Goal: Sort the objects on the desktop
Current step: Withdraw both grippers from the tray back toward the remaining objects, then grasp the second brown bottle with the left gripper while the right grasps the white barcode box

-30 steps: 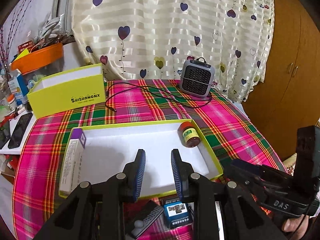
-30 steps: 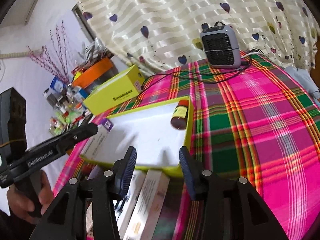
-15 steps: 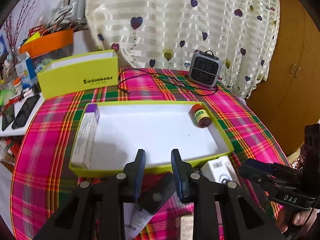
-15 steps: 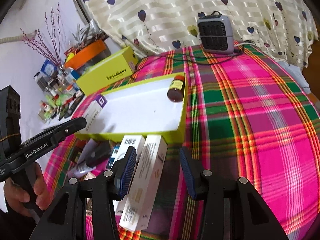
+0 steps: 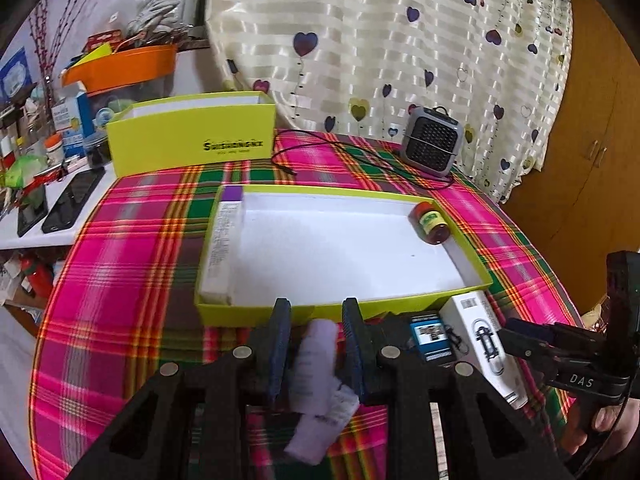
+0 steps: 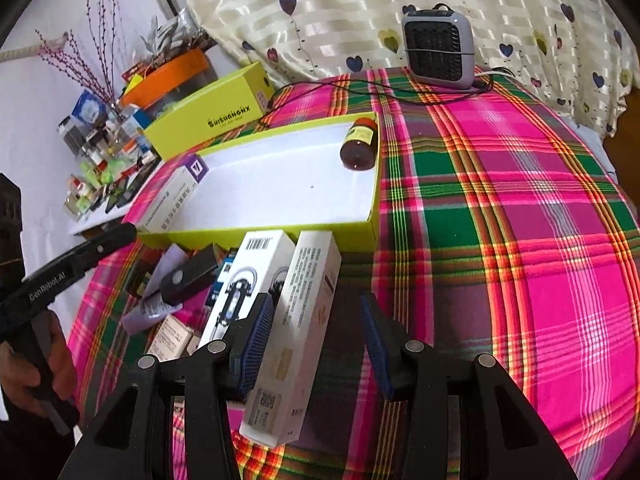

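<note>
Straddling a pale lilac tube [image 5: 316, 364], the left gripper [image 5: 316, 344] has its jaws apart, one blue pad on each side of the tube; whether the pads touch it I cannot tell, as the tube is blurred. Just right of these jaws lie a small blue box [image 5: 430, 338] and a white carton [image 5: 486, 344] printed with a line drawing. Straight ahead of the jaws sits the shallow yellow-green tray [image 5: 256, 314], with a long white and purple box [image 5: 222, 256] along its left wall and a small brown bottle [image 5: 431, 224] on its side in the far right corner.

The right gripper [image 6: 316, 344] has its jaws apart as well, and a tall white box [image 6: 300, 336] lies between them, close against the left pad and clear of the right one. Left of it lie the white carton, a black oblong gadget [image 6: 188, 276] resting on the lilac tube, and further small boxes. Beyond the tray stand a deeper yellow-green box [image 6: 208, 114] and a small grey heater [image 6: 438, 50] on the plaid worktop [image 6: 520, 208].
</note>
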{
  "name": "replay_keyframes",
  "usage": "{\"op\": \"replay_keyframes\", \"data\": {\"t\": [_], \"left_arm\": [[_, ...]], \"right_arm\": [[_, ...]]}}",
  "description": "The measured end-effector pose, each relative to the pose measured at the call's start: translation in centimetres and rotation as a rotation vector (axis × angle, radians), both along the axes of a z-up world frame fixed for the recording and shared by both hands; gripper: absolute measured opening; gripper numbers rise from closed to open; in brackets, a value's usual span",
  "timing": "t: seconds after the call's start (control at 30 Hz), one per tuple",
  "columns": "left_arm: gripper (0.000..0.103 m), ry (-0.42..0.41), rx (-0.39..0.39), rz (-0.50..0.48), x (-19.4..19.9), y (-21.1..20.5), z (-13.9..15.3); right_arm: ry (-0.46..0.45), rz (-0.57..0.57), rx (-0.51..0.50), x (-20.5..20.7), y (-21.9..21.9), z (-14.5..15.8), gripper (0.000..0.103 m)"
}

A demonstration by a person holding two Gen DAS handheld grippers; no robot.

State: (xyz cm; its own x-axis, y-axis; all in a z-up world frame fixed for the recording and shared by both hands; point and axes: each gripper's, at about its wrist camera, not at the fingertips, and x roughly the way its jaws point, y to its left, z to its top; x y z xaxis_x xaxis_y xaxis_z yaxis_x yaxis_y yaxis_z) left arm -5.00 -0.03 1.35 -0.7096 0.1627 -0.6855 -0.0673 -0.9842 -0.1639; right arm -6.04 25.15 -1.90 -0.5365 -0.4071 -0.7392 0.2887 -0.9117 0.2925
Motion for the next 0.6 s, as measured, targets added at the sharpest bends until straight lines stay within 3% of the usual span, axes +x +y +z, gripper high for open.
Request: {"op": "replay_keyframes", "data": {"t": [0.23, 0.47, 0.6], "left_arm": [[0.027, -0.025, 0.014, -0.014, 0.5, -1.6, -0.6], [0.027, -0.062, 0.020, -0.082, 0.6, -0.6, -1.4], [0.027, -0.094, 0.017, -0.108, 0.3, 0.1, -2.2]], "right_arm": [[-0.018, 0.014, 0.029, 0.5, -0.6, -0.3, 0.046], [-0.005, 0.029, 0.050, 0.7, -1.0, 0.0, 0.029], [-0.001, 0.027, 0.069, 0.9, -1.0, 0.2, 0.028]]}}
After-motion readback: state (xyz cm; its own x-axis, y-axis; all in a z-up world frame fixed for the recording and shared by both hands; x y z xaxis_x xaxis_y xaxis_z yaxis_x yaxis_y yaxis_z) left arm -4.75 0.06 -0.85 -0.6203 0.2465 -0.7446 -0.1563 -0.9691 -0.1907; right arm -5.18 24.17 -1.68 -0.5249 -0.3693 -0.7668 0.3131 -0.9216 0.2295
